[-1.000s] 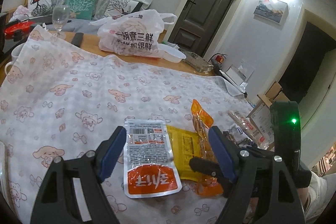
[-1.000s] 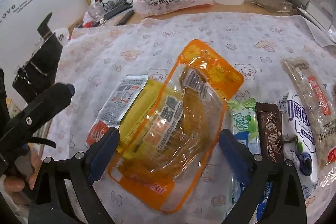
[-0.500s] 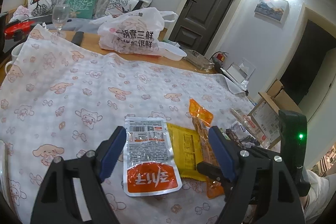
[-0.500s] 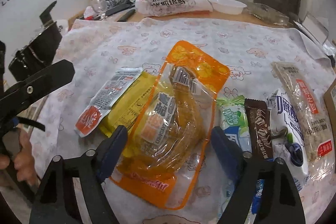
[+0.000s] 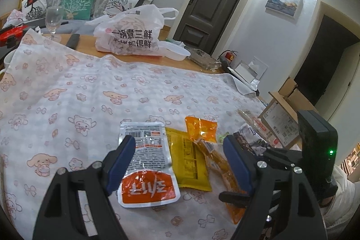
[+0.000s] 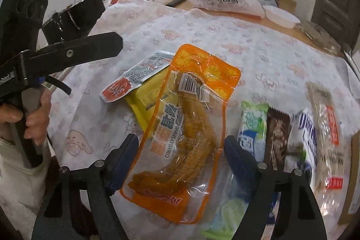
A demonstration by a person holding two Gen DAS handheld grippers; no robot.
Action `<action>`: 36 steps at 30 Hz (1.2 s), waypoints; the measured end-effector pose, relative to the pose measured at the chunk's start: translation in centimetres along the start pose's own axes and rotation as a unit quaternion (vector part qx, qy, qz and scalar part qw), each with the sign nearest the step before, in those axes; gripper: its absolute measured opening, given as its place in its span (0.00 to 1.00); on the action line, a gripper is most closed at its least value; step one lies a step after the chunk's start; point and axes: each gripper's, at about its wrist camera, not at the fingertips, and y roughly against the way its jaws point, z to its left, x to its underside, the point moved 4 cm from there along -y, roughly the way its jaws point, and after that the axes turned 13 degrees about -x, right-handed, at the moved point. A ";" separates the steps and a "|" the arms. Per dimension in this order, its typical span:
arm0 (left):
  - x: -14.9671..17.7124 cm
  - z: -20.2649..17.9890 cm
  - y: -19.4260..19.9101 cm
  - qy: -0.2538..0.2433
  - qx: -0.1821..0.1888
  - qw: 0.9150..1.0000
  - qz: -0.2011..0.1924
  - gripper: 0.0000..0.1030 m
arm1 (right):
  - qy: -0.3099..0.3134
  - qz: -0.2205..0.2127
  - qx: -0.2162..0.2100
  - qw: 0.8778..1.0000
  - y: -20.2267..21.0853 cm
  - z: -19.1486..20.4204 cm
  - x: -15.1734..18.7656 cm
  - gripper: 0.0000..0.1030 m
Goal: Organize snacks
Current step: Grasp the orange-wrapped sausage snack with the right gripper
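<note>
- The left gripper [image 5: 180,163] has stayed put over the last second, its jaws spread wide and holding nothing; the white pack [image 5: 146,163] lies between its fingertips as before.
- The right gripper [image 6: 180,159] has pulled back and risen a little, so the orange pack [image 6: 186,127] now looks smaller between its spread jaws; its fingers do not press the pack.
- White pack: flat on the cloth [image 5: 90,91], silver-white with a barcode at the far end and an orange band with white letters at the end nearest the left gripper.
- Yellow pack [image 5: 189,161]: just right of the white one, between the left fingertips, partly under the orange pack.
- Orange pack: clear film with an orange border and orange-slice print, a barcode label, and a long golden-brown snack inside; it lies centred between the right fingertips, its far end overlapping the yellow pack.
- Right of the right gripper's fingers sit a green pack [image 6: 252,125], a brown bar [image 6: 277,138], a blue-white pack [image 6: 306,141] and a long clear pack [image 6: 326,136], side by side.
- Far beyond both grippers a white bag [image 5: 130,35] stands on the table.
</note>
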 end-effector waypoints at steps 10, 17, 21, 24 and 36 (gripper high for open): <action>0.5 -0.8 0.1 -0.007 0.005 1.000 0.007 0.75 | -0.029 0.005 0.002 1.000 -0.1 0.7 0.8 0.81; 1.1 -1.7 -0.1 -0.018 0.027 0.999 0.020 0.75 | -0.010 -0.012 0.015 1.000 -0.7 0.3 0.3 0.81; 1.3 -2.0 -0.4 -0.019 0.036 0.999 0.029 0.75 | 0.015 -0.017 0.027 0.999 -0.5 0.7 0.1 0.57; 1.4 -2.4 -0.7 -0.021 0.040 0.998 0.037 0.75 | 0.048 -0.033 0.042 0.997 0.6 1.4 -0.4 0.06; 2.2 -3.2 -3.0 -0.023 0.008 0.997 0.071 0.75 | 0.053 -0.008 -0.025 0.998 1.2 1.8 1.0 0.16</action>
